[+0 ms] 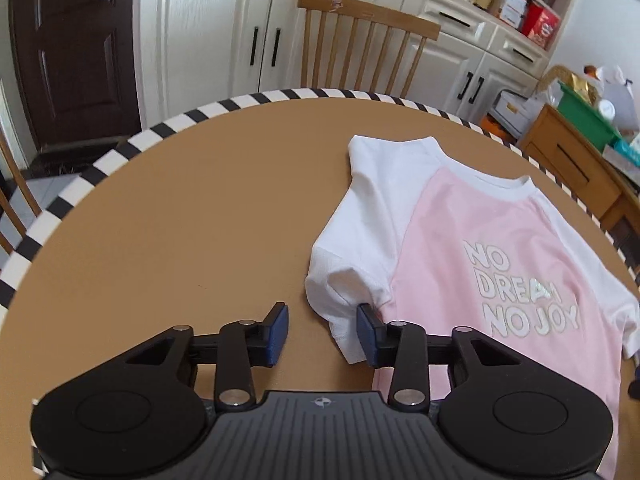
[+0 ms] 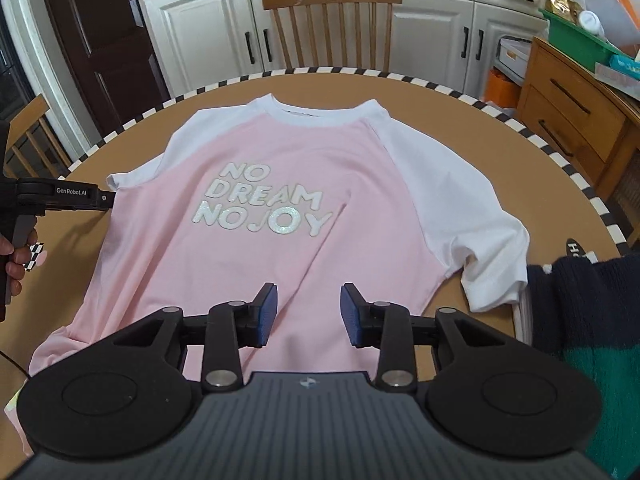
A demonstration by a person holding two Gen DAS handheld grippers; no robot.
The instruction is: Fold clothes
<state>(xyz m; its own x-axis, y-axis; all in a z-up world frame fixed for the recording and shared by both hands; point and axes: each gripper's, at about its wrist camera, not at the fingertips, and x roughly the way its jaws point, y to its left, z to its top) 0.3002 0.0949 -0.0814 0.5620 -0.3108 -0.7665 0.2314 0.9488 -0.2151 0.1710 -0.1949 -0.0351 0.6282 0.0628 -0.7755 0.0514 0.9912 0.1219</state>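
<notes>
Indoors, a pink-and-white T-shirt (image 2: pixel 280 208) lay flat on a round tan table (image 1: pixel 180 208) with a striped edge, a wooden chair (image 2: pixel 332 28) and white cabinets (image 1: pixel 208 28) behind. The left gripper (image 1: pixel 322 334) and the right gripper (image 2: pixel 306 314) both stood apart, empty.

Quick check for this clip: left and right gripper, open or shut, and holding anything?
Left gripper: open, empty, at the T-shirt's white sleeve edge.
Right gripper: open, empty, over the T-shirt's lower front.

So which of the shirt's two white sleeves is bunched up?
The left sleeve, beside the left gripper, is folded on itself; the right sleeve lies spread flatter.
</notes>
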